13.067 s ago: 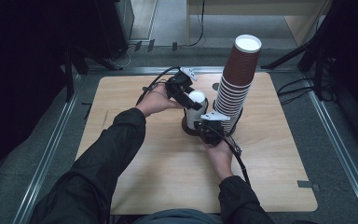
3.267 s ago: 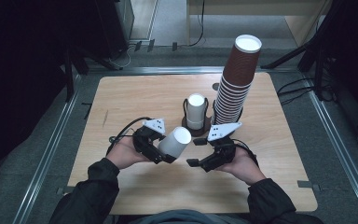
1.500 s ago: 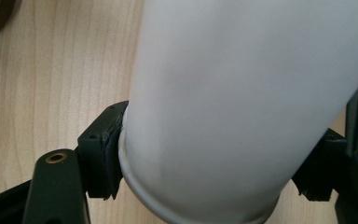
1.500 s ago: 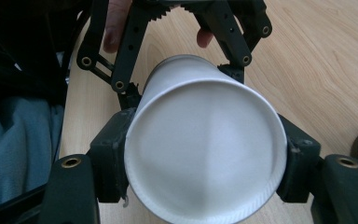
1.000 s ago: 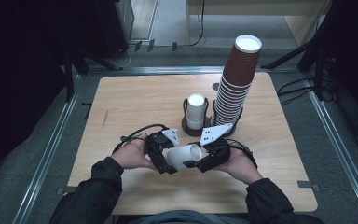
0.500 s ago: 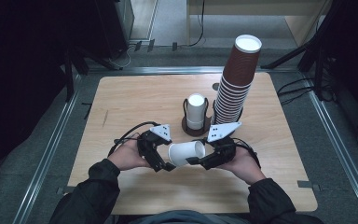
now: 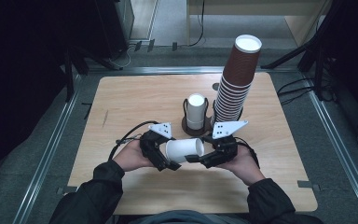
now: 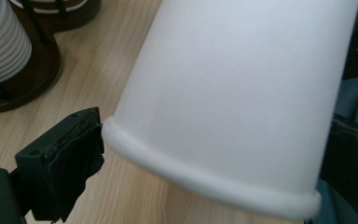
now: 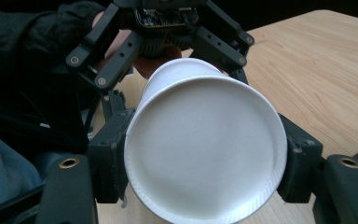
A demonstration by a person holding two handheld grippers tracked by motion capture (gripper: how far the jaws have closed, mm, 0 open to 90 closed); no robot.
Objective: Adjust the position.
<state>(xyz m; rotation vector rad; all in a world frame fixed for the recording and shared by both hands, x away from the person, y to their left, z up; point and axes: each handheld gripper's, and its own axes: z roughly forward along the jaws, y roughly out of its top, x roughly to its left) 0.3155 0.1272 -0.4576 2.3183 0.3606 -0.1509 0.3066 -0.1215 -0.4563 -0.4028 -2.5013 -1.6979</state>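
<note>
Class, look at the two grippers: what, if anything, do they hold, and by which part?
A white paper cup lying sideways: the left gripper clamps its rolled rim end, and the right gripper grips its closed base end.

Overhead light falls evenly on the wooden table [image 7: 279, 140], while the floor around it sinks into dark. Close up, the white cup [image 8: 242, 93] looks soft, slightly blurred and nearly overexposed.
</note>
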